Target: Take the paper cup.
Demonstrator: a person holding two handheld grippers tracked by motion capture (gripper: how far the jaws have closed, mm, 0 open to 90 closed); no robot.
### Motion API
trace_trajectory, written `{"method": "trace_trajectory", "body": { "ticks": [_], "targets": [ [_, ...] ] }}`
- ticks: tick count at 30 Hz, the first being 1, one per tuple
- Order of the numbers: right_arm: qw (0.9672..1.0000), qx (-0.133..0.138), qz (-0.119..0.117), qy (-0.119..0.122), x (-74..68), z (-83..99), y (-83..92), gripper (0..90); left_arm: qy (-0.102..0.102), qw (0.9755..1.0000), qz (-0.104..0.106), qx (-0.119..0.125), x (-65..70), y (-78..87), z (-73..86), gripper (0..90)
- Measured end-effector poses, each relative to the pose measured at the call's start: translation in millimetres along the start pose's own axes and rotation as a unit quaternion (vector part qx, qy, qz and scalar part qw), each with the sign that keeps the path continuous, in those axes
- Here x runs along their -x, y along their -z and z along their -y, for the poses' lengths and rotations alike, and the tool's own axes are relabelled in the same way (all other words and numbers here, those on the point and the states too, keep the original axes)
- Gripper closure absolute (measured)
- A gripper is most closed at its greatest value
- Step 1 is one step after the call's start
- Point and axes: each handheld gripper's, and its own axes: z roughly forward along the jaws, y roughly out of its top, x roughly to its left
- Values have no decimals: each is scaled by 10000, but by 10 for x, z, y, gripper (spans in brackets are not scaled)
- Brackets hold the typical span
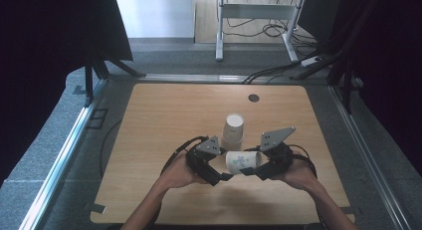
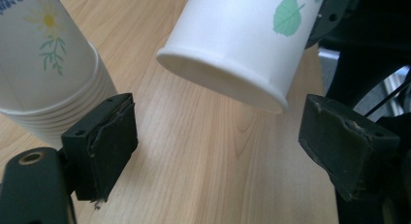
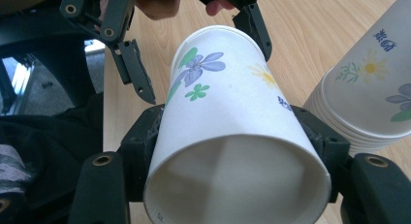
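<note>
My counter point(image 1: 164, 115) is a pale wood-grain top with rounded corners, bare apart from the cups and a small dark round disc point(image 1: 254, 97) set near its far edge. It stands on grey carpet point(image 1: 54, 135), with a metal rail running along each side and black cables trailing across the floor beyond. Dark curtains or panels close in the room at left and right. Past the far edge I see a white metal frame point(image 1: 259, 13) on legs, a pale wall and a tangle of cords beneath it.

My right tool point(image 1: 254, 171) is clamped on a single paper cup point(image 1: 244, 160), holding it on its side above the counter. In the right gripper view the two jaws press the cup's wall from either side, the open mouth faces the camera, and the printed flowers and leaves face up. My left tool point(image 1: 221, 176) is spread wide; in the left gripper view its jaws stand well apart with the cup's narrow closed end point(image 2: 232, 81) hanging between and beyond them, untouched.

A stack of nested paper cups point(image 1: 233, 130) stands upside down on the counter just behind both tools, near the middle.
</note>
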Motion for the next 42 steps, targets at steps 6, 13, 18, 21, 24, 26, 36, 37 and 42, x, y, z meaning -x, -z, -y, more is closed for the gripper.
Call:
{"method": "trace_trajectory", "body": {
  "ticks": [6,13,18,21,24,26,36,37,42],
  "targets": [
    [9996,242,-112,14,-10,46,0,364,-11,9995,156,273,-8,-14,47,146],
    [9988,365,-315,129,-33,69,-8,364,-158,9983,361,420,-4,-78,67,174],
    [9982,389,-420,163,-37,78,-16,364,-214,9972,523,495,7,-94,75,225],
    [9980,403,-466,157,-31,85,-21,364,-253,9966,568,538,15,-92,80,264],
    [9978,418,-496,135,-23,88,-24,364,-300,9961,613,557,20,-91,80,302],
    [9977,411,-528,120,-18,91,-27,364,-318,9962,602,547,20,-91,82,311],
    [9975,330,-626,39,12,86,-43,356,-333,9963,595,525,15,-83,93,347],
    [9976,316,-614,21,13,85,-47,349,-322,9964,587,530,13,-81,91,349],
    [9986,149,-503,-1,13,86,-73,327,-291,9967,568,501,7,-78,88,356]
  ]
}}
